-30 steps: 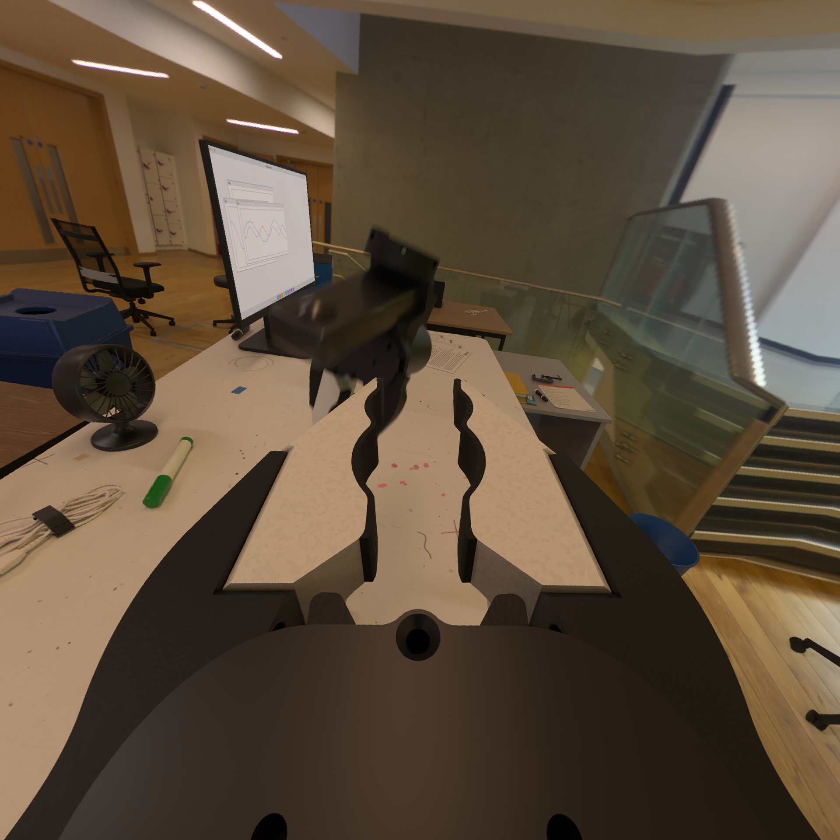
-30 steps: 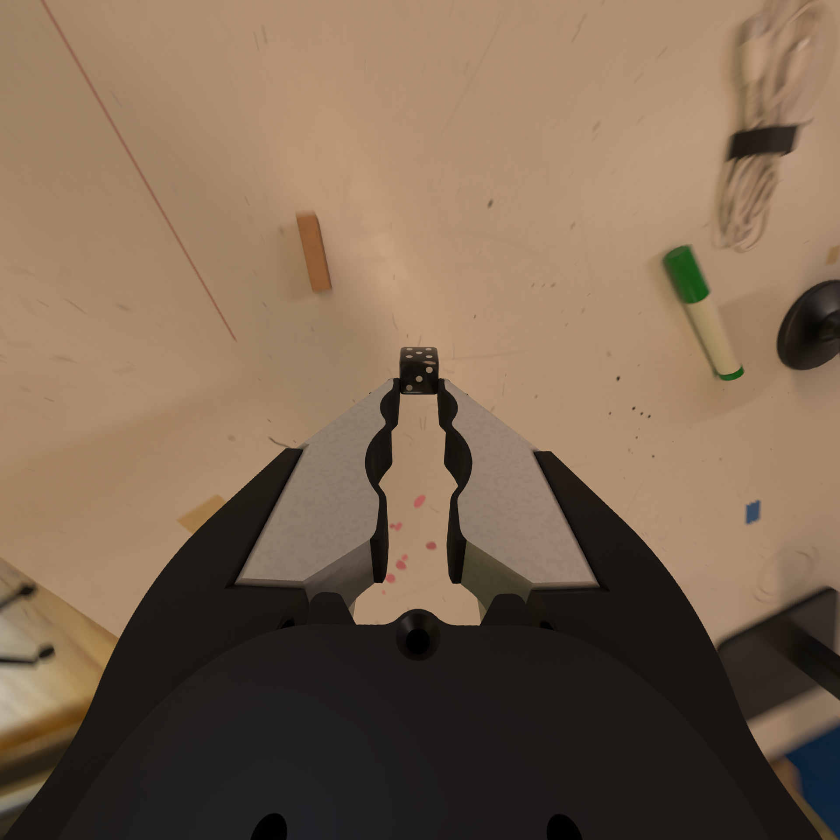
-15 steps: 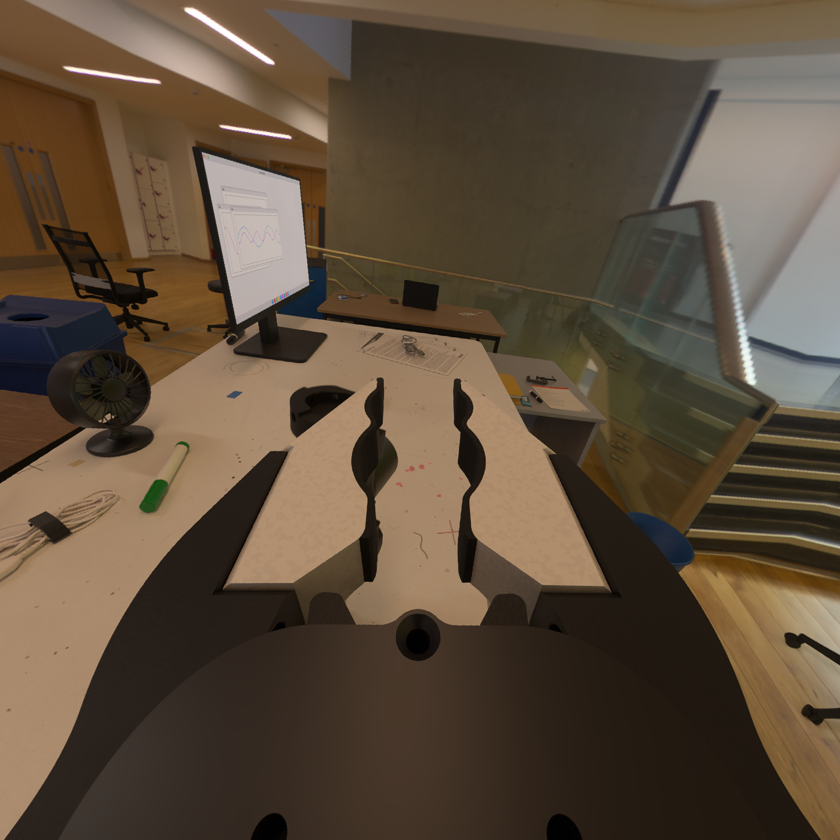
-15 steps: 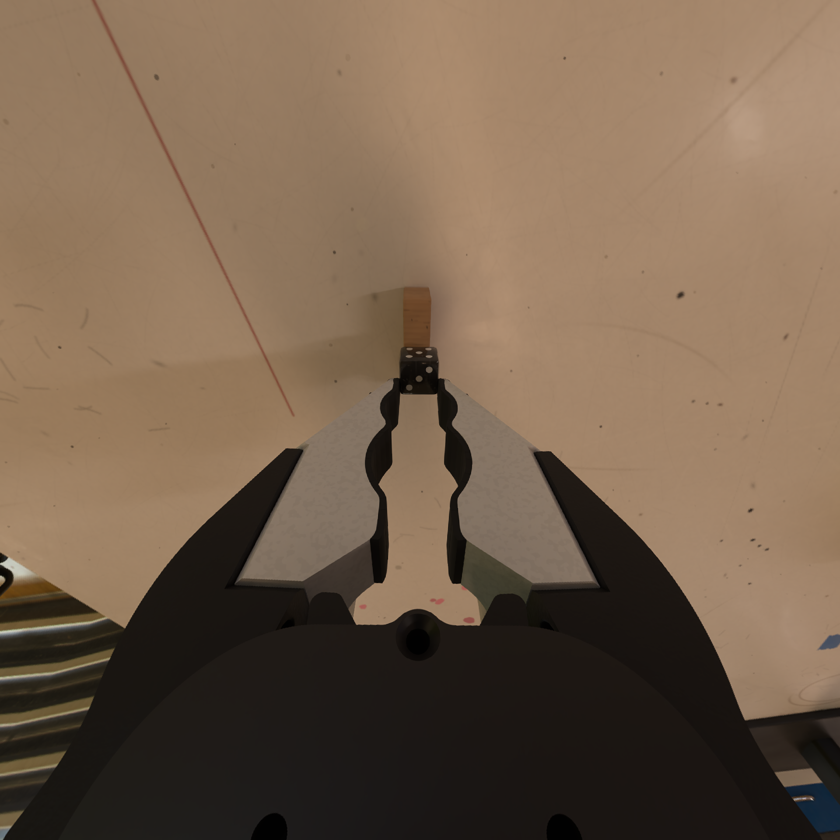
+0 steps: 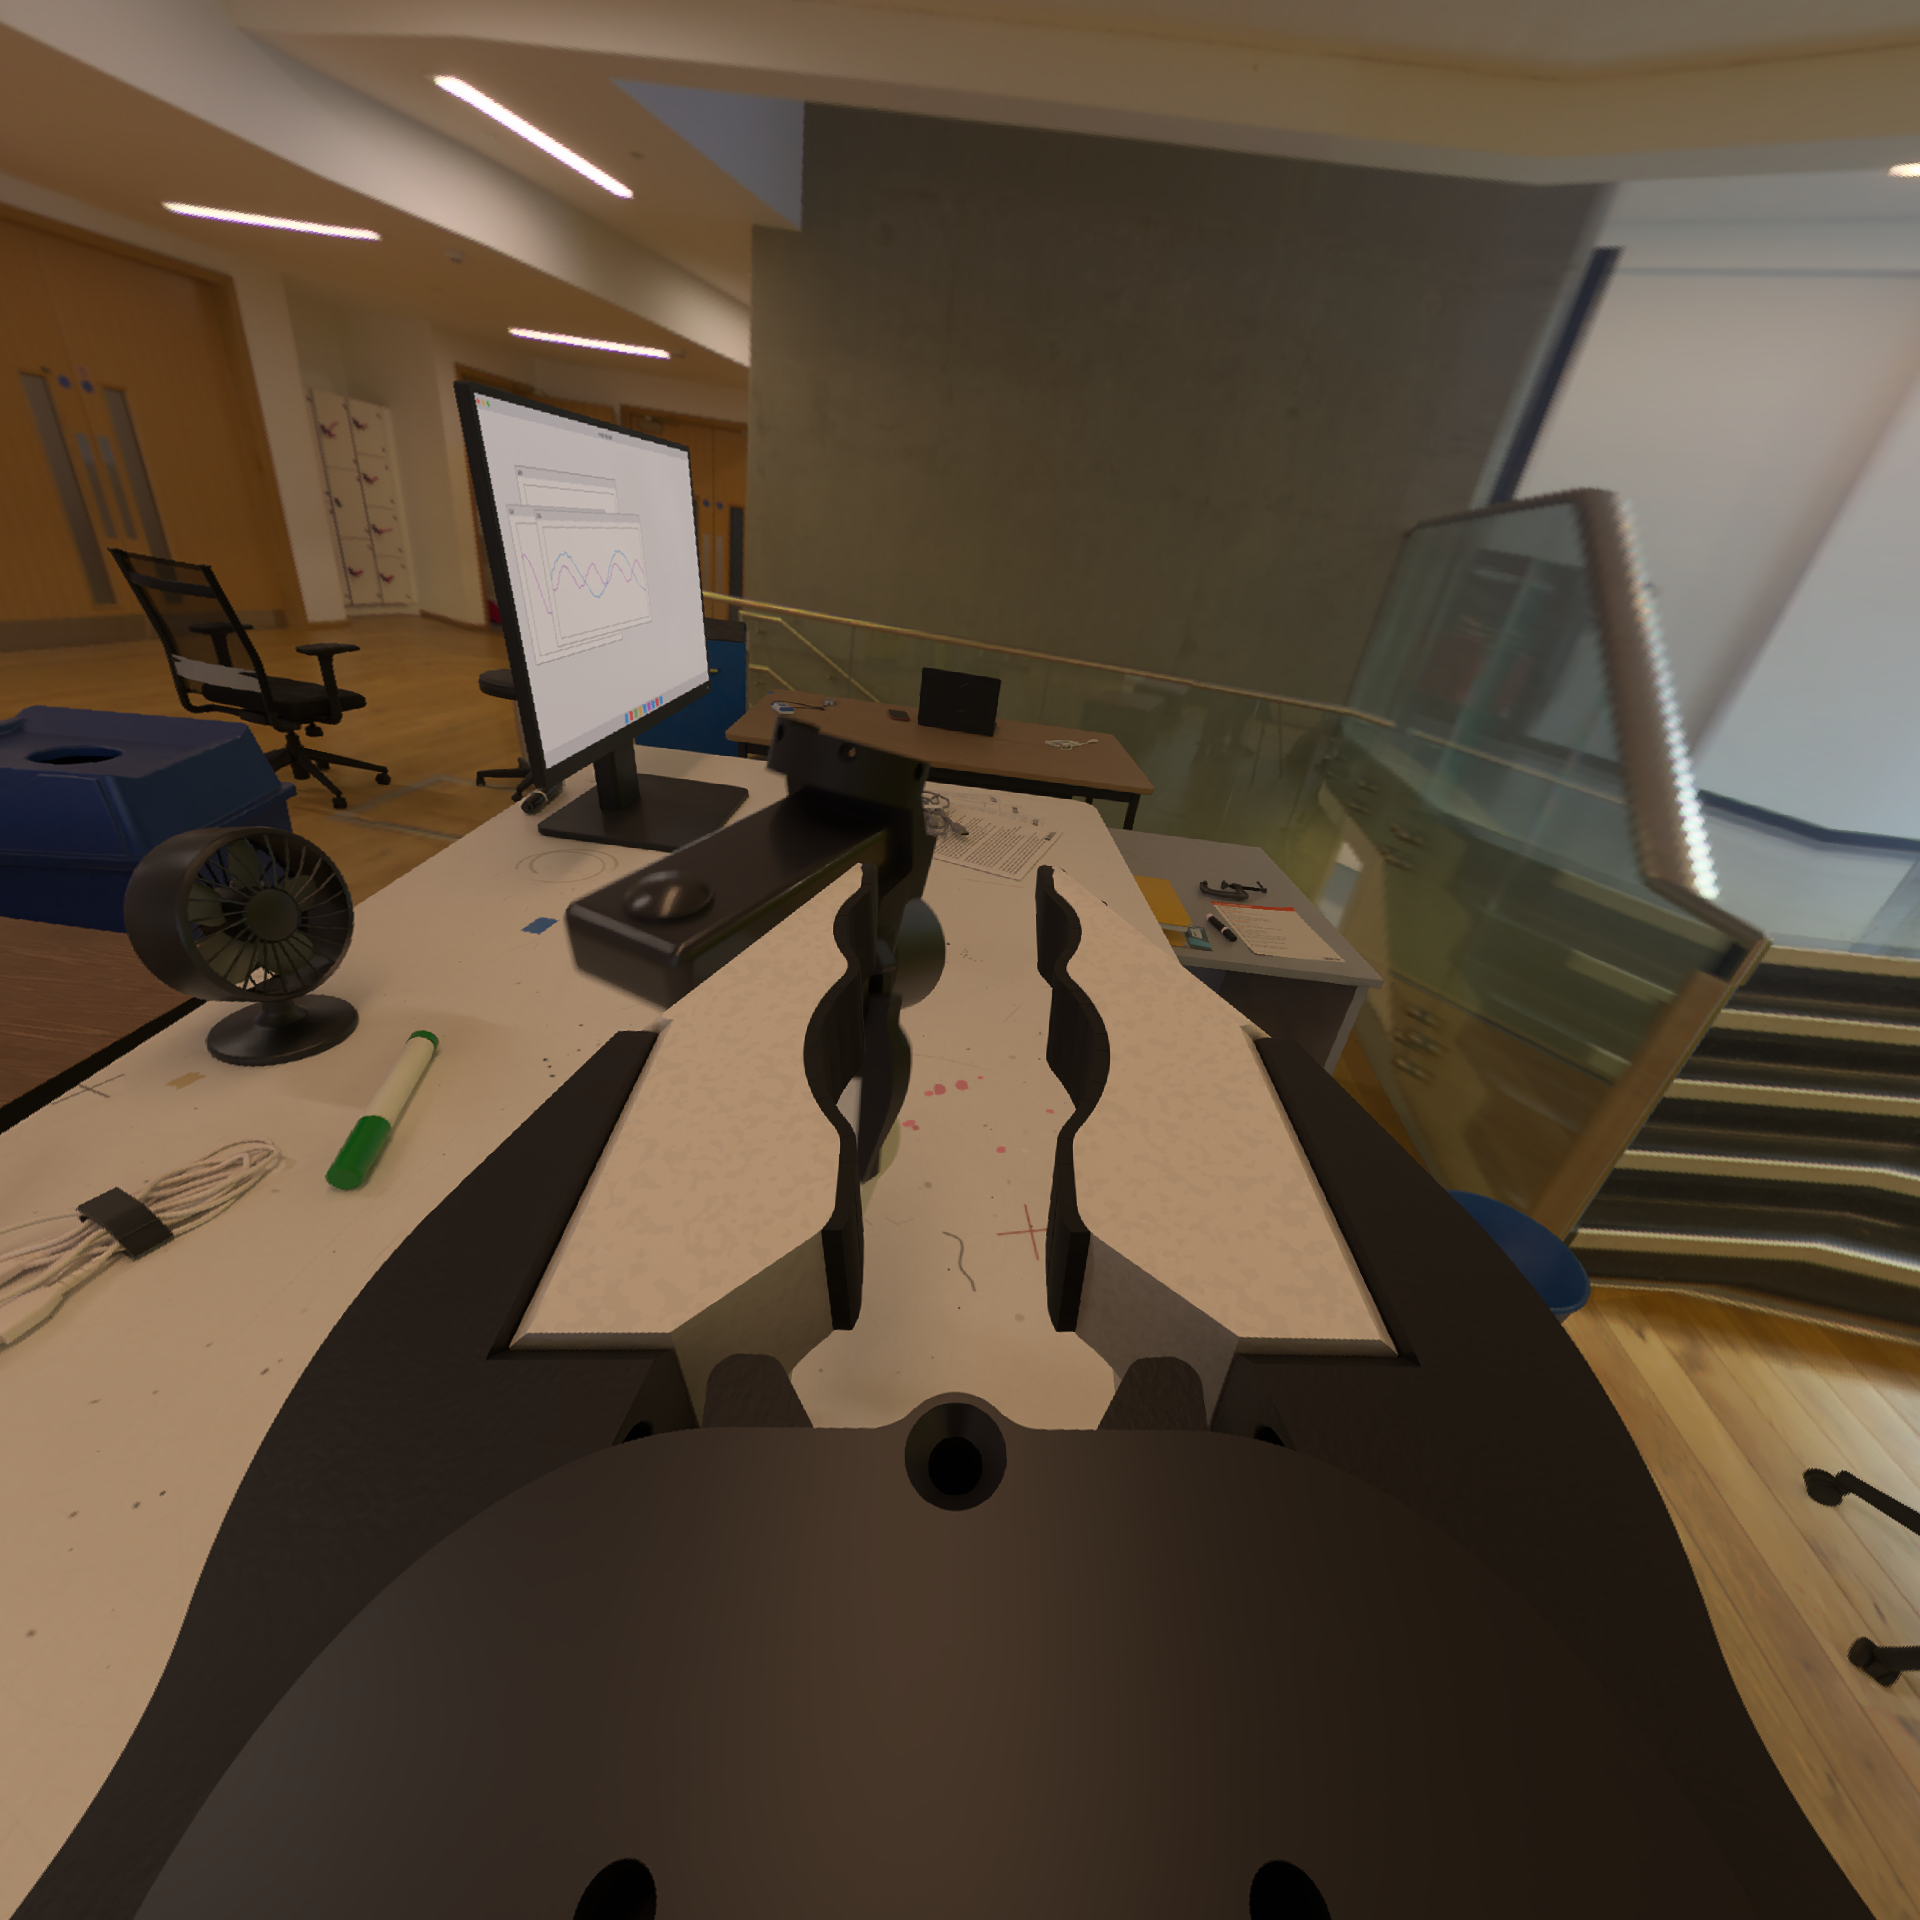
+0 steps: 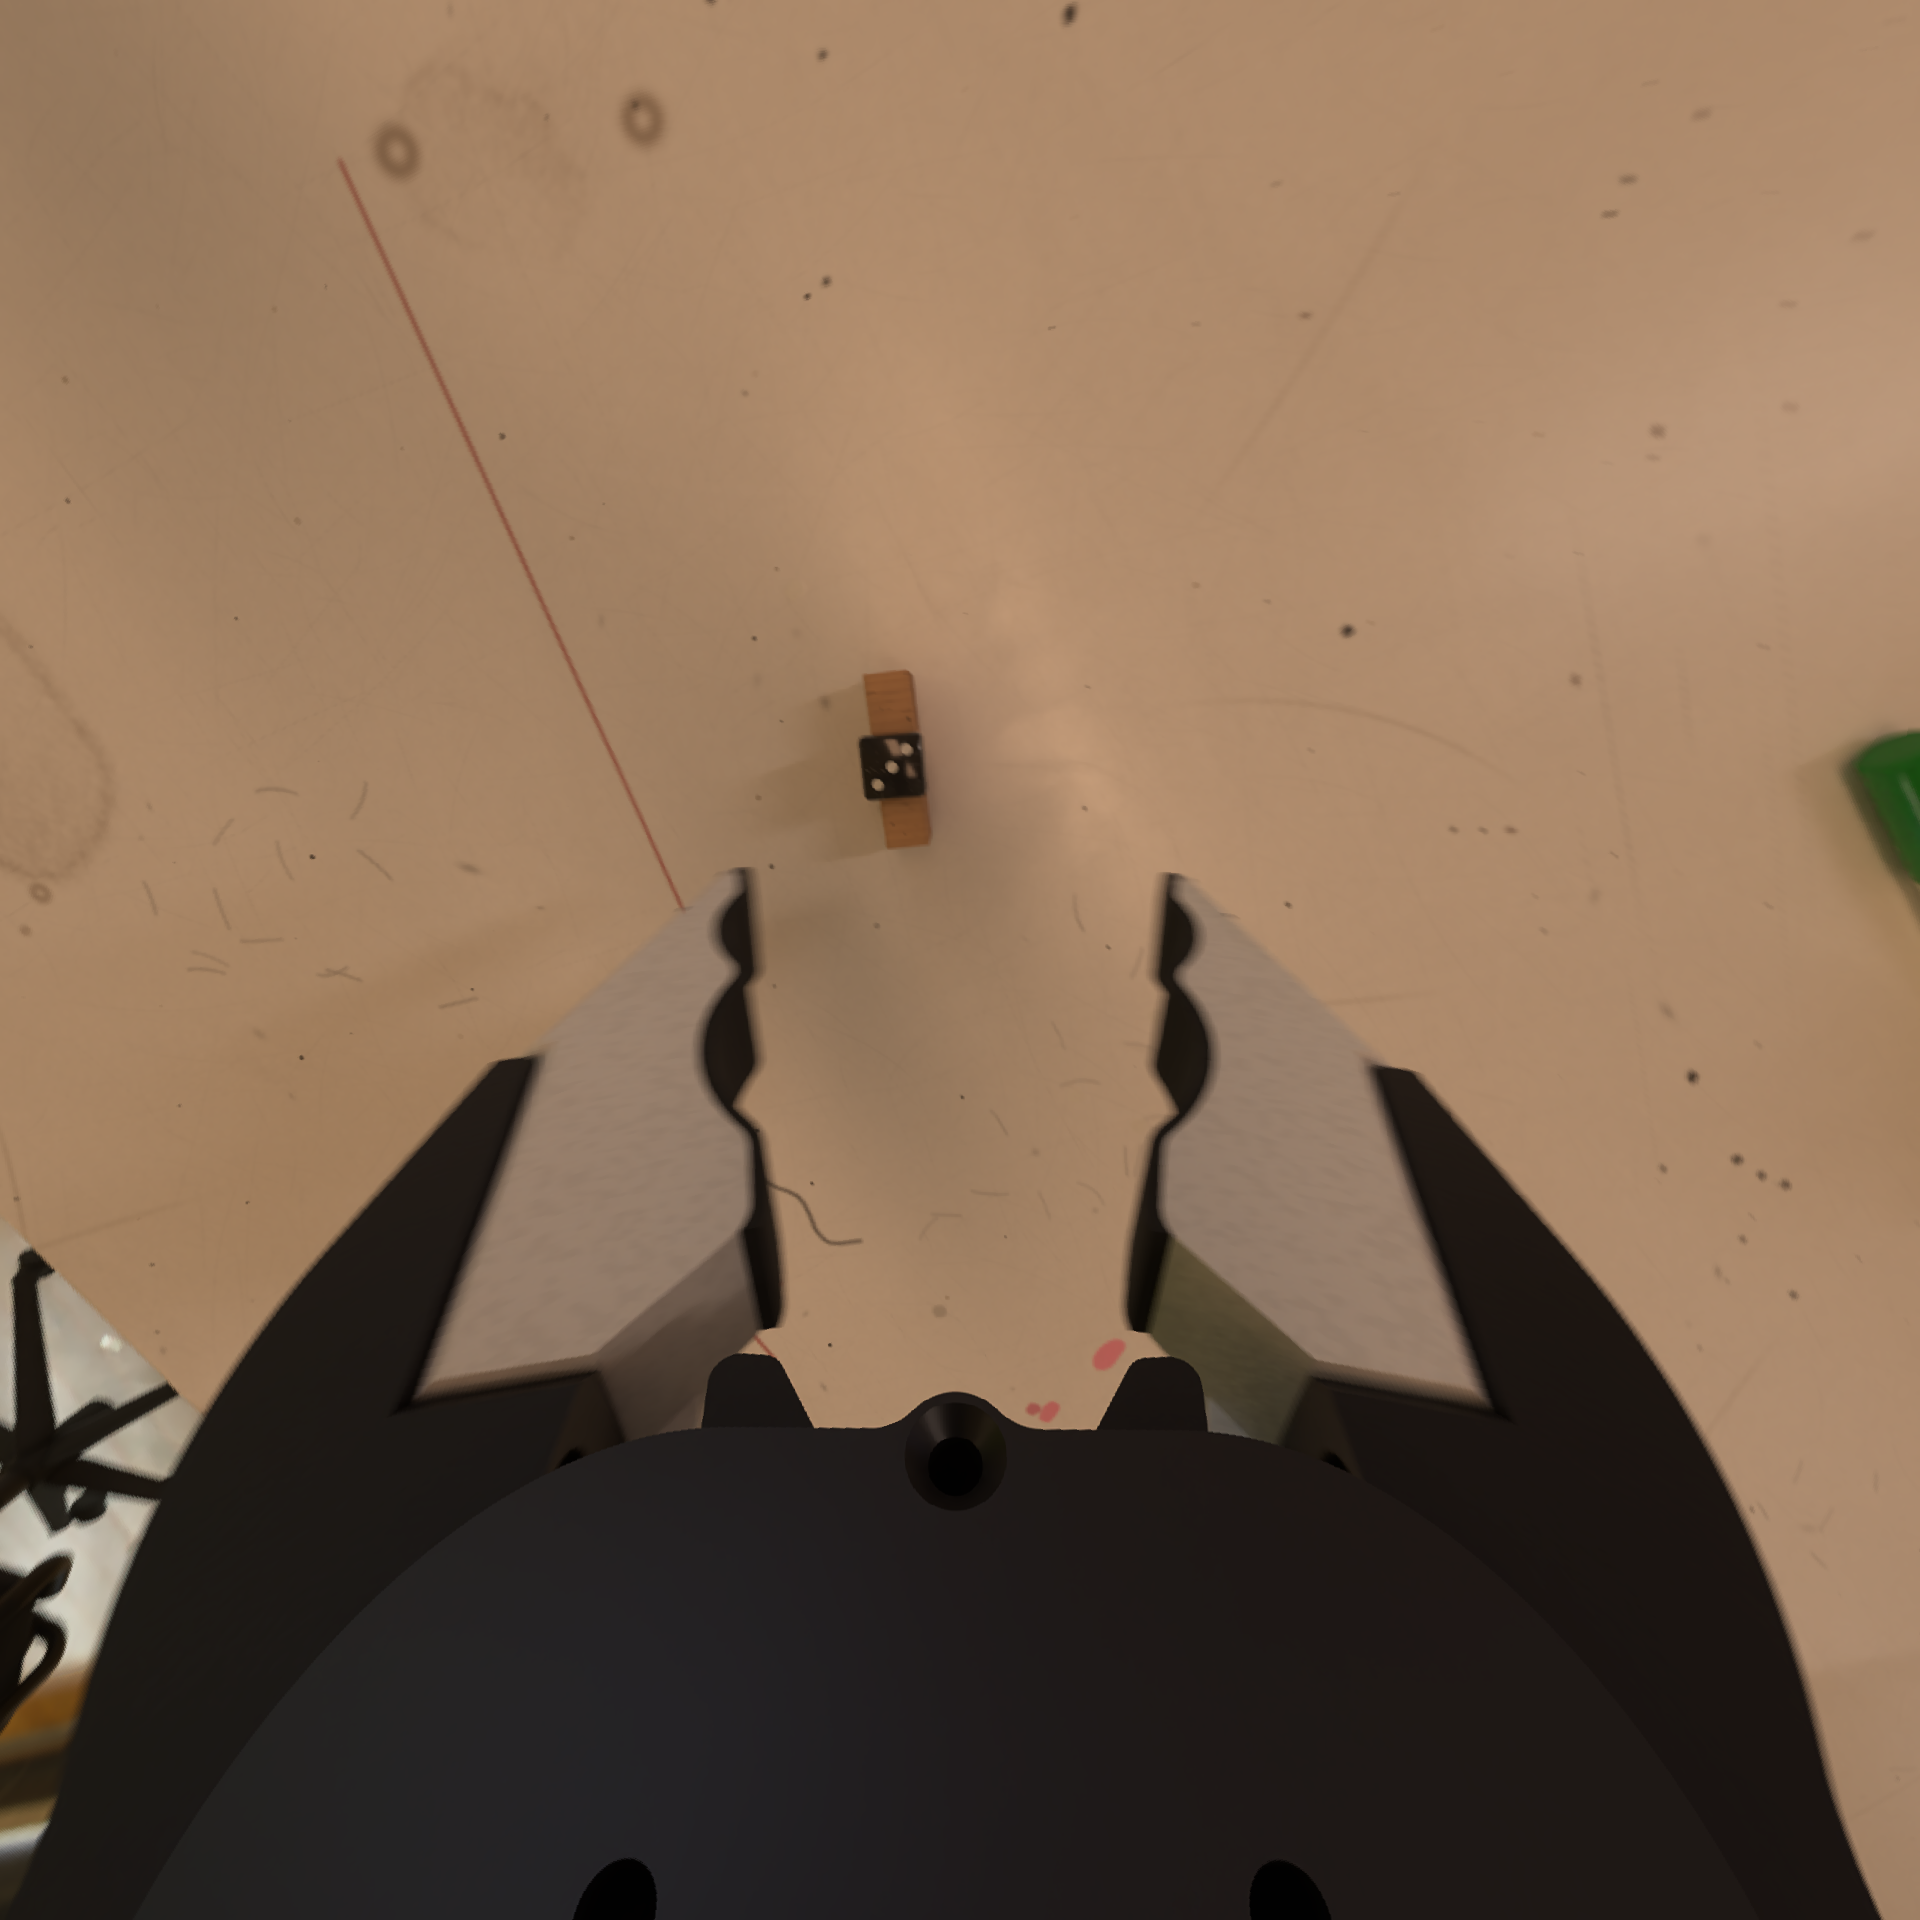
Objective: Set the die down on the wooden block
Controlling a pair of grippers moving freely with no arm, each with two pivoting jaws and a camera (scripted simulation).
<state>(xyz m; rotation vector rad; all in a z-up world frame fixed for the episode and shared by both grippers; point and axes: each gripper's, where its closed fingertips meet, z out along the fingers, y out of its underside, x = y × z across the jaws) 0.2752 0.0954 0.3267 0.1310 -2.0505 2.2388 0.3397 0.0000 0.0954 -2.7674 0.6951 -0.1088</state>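
Note:
In the right wrist view a small black die (image 6: 891, 767) with white pips rests on top of the narrow wooden block (image 6: 903, 824), which lies on the beige table (image 6: 1351, 468). My right gripper (image 6: 956, 894) is open and empty, with its fingertips apart from the die, just below it in the picture. My left gripper (image 5: 951, 883) is open and empty, held above the table. The right gripper also shows in the left wrist view (image 5: 790, 883), beyond my left finger. The die and block are hidden in that view.
A black desk fan (image 5: 244, 935), a green marker (image 5: 384, 1107) and a bundled white cable (image 5: 125, 1216) lie on the table's left side. A monitor (image 5: 587, 603) stands at the far end. The marker's green end shows in the right wrist view (image 6: 1891, 790).
My right gripper has opened and let go of the die, which now sits on the block. It has drawn back from the table. The left gripper has hardly moved.

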